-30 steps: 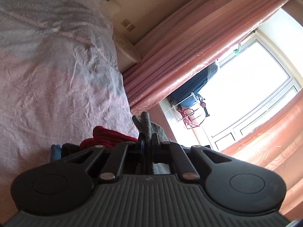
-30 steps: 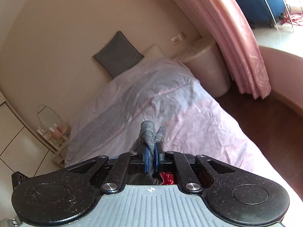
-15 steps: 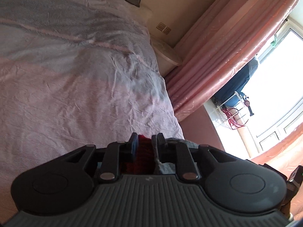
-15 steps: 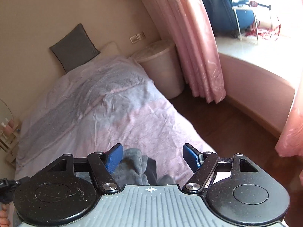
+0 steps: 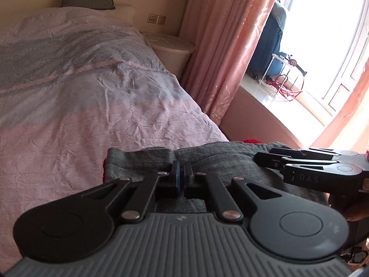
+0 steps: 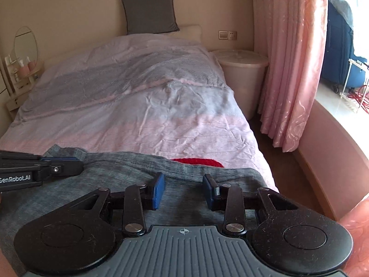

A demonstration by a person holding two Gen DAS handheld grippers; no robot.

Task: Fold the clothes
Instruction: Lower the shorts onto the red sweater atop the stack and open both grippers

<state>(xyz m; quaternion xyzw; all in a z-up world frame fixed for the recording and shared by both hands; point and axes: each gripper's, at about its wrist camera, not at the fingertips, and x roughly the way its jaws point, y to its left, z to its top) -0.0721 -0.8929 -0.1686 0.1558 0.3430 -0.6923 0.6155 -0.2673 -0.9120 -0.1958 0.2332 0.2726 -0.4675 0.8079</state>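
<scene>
- At the near end of the bed, a grey garment lies spread flat across the pink-and-grey cover, its far edge running left to right.
- Left tool: the fingers are almost closed, with only a narrow slit between the pads. It sits low over the garment's left portion. Whether cloth is pinched in the slit cannot be told. In the right wrist view this tool enters from the left, its tip on the garment's left corner.
- Grey garment, centre: a raised fold ridge crosses it just ahead of both tools.
- Red garment: a strip shows just beyond the grey garment's far edge, partly covered by it.
- Right tool: the fingers stand wide apart, holding nothing. The grey garment lies directly beneath and between them. In the left wrist view this tool rests over the garment's right portion.
</scene>
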